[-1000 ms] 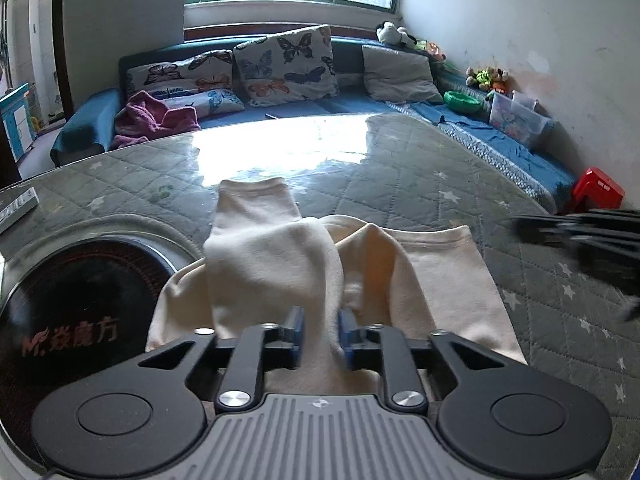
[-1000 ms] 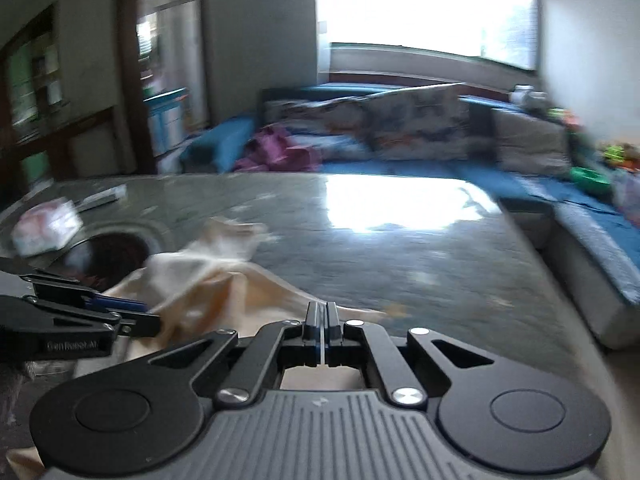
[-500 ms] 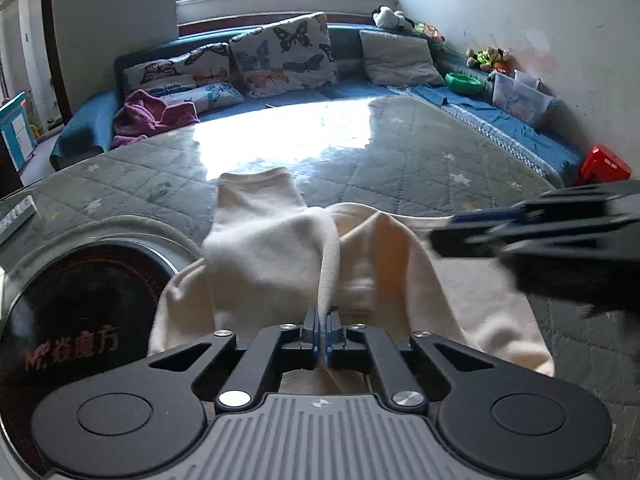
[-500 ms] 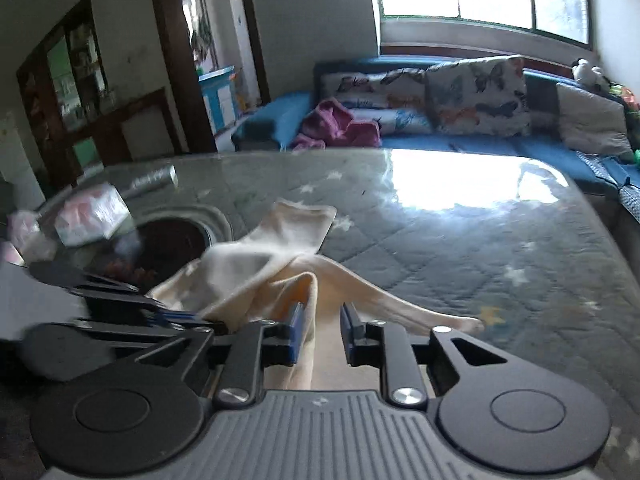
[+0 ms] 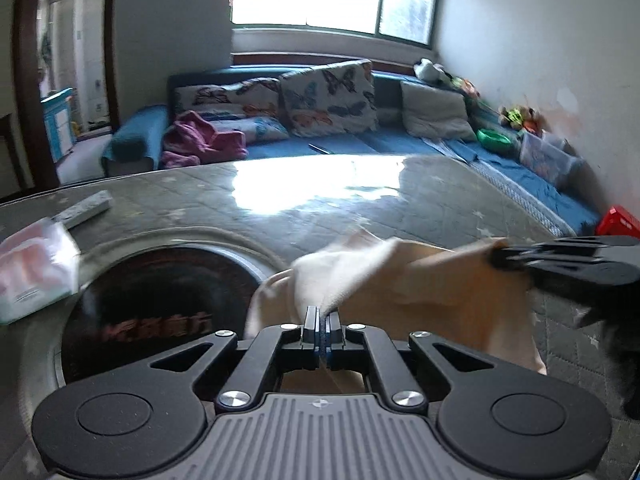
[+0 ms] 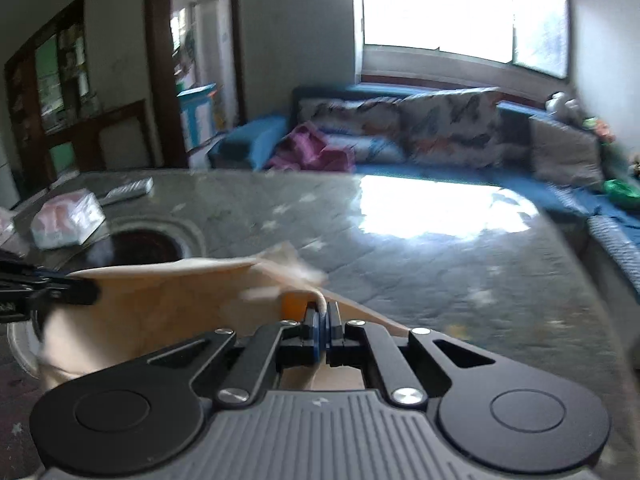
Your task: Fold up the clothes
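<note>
A cream garment (image 5: 432, 288) hangs stretched between my two grippers, lifted off the grey quilted table (image 5: 280, 216). My left gripper (image 5: 322, 322) is shut on one edge of the garment. My right gripper (image 6: 322, 314) is shut on the other edge of the garment (image 6: 168, 300). In the left wrist view the right gripper (image 5: 560, 260) shows at the right, gripping the cloth. In the right wrist view the left gripper (image 6: 44, 292) shows at the far left. Both views are motion-blurred.
A round dark cooktop inset (image 5: 160, 292) lies in the table at the left. A tissue pack (image 5: 28, 268) and a remote (image 5: 84, 210) lie at the far left. A blue sofa (image 5: 340, 144) with cushions stands behind the table.
The right gripper has shut on the garment. Both grippers have lifted it off the table, so it now hangs spread between them instead of lying flat.
</note>
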The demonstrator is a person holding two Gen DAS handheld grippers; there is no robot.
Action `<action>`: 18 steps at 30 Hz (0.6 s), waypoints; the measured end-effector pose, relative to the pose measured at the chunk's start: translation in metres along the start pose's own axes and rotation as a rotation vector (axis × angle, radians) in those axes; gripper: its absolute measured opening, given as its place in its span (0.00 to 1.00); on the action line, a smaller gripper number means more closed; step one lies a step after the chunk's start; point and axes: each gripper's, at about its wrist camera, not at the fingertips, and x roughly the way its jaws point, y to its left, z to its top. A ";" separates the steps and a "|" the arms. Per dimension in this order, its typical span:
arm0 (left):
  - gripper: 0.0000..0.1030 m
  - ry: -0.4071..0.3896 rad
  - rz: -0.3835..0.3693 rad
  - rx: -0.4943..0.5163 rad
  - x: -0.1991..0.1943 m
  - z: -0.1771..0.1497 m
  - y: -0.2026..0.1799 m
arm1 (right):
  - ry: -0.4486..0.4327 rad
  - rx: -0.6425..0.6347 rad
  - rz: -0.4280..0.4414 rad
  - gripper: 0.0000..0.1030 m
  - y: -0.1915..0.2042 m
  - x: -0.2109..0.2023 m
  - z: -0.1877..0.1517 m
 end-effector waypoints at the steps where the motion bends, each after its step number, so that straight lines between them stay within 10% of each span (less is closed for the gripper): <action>1: 0.03 -0.006 0.008 -0.010 -0.007 -0.003 0.005 | -0.016 0.012 -0.026 0.02 -0.005 -0.011 -0.002; 12: 0.03 -0.055 0.096 -0.120 -0.087 -0.044 0.054 | -0.095 0.135 -0.235 0.02 -0.049 -0.121 -0.053; 18: 0.03 0.026 0.102 -0.204 -0.104 -0.081 0.077 | 0.018 0.221 -0.286 0.04 -0.065 -0.129 -0.099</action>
